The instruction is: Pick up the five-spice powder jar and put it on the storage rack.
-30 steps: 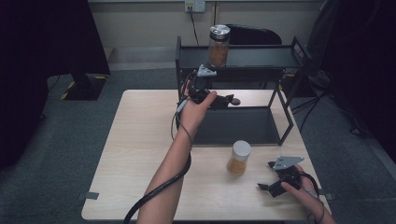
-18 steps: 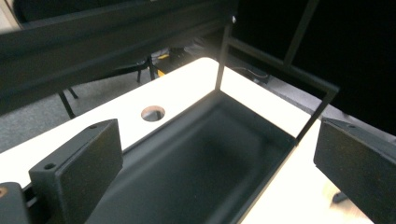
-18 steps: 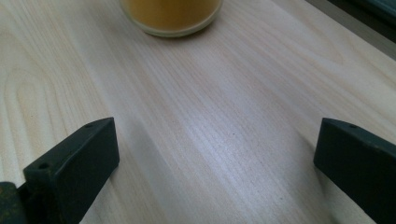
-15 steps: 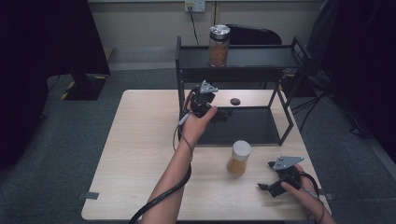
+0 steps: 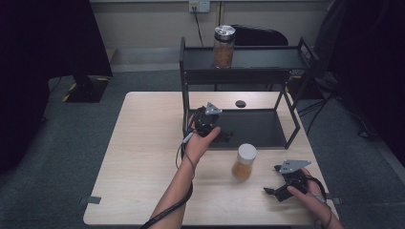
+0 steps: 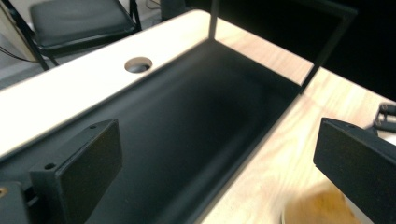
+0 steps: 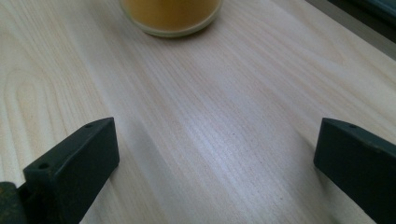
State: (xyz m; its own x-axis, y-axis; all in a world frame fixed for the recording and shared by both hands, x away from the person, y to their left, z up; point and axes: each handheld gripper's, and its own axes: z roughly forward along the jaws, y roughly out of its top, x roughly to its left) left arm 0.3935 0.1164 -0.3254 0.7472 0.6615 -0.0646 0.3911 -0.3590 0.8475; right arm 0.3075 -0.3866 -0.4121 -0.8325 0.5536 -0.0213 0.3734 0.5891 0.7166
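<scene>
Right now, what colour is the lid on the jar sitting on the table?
White. The lid tops the jar of orange-brown contents, clearest in the high view.

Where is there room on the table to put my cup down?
The pale wooden table is bare all along its left side, beside the black metal shelf rack. The front right is crowded: the white-lidded jar of orange stuff stands between the left gripper and right gripper.

two black handheld grippers, left gripper [image 5: 217, 134] and right gripper [image 5: 274, 191], each topped by a grey three-cornered plate, flat black jaws with small screw holes, black trailing cables, bare forearms without sleeves
</scene>
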